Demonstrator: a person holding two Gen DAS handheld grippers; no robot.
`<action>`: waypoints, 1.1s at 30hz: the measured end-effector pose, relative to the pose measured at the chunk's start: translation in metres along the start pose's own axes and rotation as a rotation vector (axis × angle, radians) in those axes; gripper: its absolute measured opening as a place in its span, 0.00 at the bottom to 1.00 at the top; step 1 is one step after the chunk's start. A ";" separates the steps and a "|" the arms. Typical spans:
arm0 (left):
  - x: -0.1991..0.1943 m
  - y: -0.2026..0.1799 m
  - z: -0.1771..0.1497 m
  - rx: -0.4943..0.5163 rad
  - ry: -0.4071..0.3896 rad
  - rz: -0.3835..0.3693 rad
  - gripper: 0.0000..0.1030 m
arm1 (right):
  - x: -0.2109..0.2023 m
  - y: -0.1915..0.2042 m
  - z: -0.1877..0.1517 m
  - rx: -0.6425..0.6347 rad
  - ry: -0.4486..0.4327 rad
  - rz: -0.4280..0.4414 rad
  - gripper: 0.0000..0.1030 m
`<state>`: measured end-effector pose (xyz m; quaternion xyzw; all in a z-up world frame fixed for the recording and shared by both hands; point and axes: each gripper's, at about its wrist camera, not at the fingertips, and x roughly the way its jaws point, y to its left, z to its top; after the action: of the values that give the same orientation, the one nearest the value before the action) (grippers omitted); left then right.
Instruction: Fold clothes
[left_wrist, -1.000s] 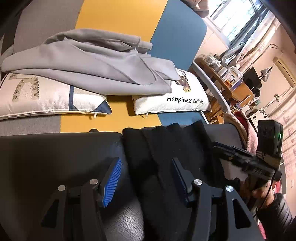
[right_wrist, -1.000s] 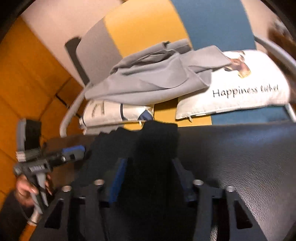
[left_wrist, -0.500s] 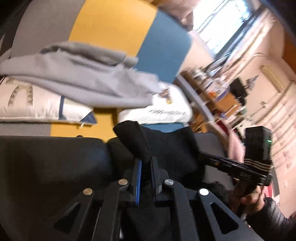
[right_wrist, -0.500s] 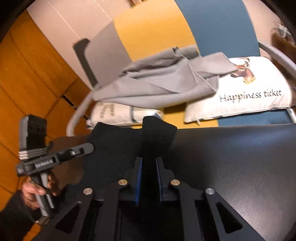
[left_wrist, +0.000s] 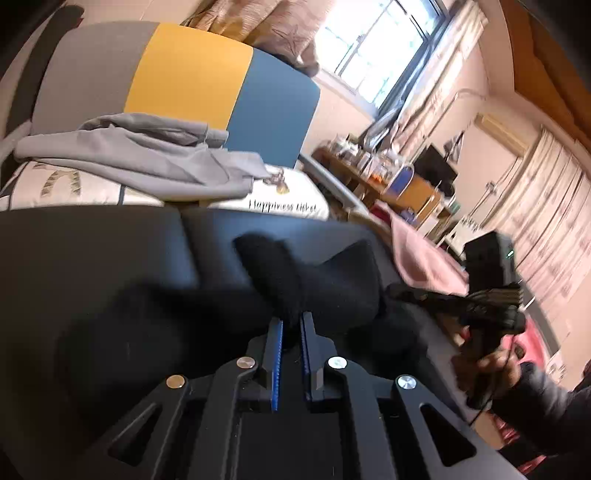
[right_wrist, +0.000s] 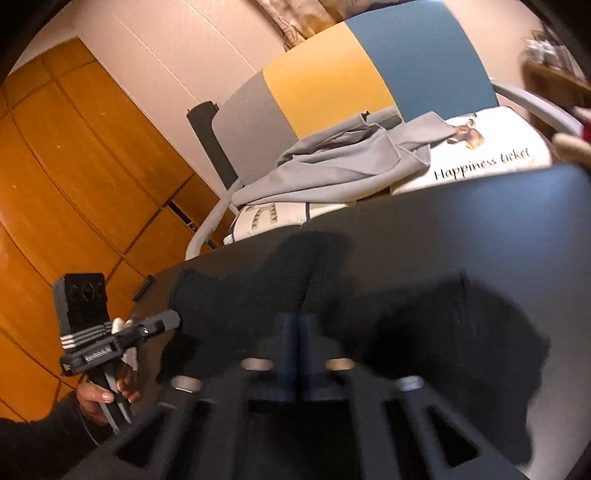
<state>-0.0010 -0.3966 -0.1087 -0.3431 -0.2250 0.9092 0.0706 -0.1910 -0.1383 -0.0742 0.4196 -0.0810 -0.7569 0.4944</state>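
The left gripper (left_wrist: 291, 325) pinches a fold of the black knitted garment (left_wrist: 332, 284) between nearly closed blue-padded jaws. The right gripper (right_wrist: 295, 328) clamps another fold likewise, above the black leather surface (right_wrist: 461, 229).

Both wrist views sit low and close over the black cloth (left_wrist: 332, 280), sharing the sofa (right_wrist: 332, 85) at 12 o'clock.

Black garment (left_wrist: 325, 284) hides left gripper (left_wrist: 291, 325) fingertips. Right wrist view motion-blurred; right gripper (right_wrist: 295, 332) pads barely distinguishable. Desk clutter (left_wrist: 373, 166) too small.
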 end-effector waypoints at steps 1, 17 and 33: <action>0.001 -0.002 -0.012 0.001 0.016 0.015 0.07 | -0.006 0.002 -0.012 0.003 0.003 -0.009 0.00; -0.032 0.037 -0.081 -0.302 0.003 -0.015 0.16 | -0.004 0.012 -0.017 -0.088 0.054 -0.128 0.68; -0.040 0.051 -0.076 -0.378 -0.020 -0.089 0.21 | 0.032 0.026 -0.011 -0.283 0.211 -0.167 0.04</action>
<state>0.0804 -0.4256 -0.1583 -0.3309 -0.4074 0.8501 0.0428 -0.1699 -0.1742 -0.0850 0.4281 0.1138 -0.7511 0.4896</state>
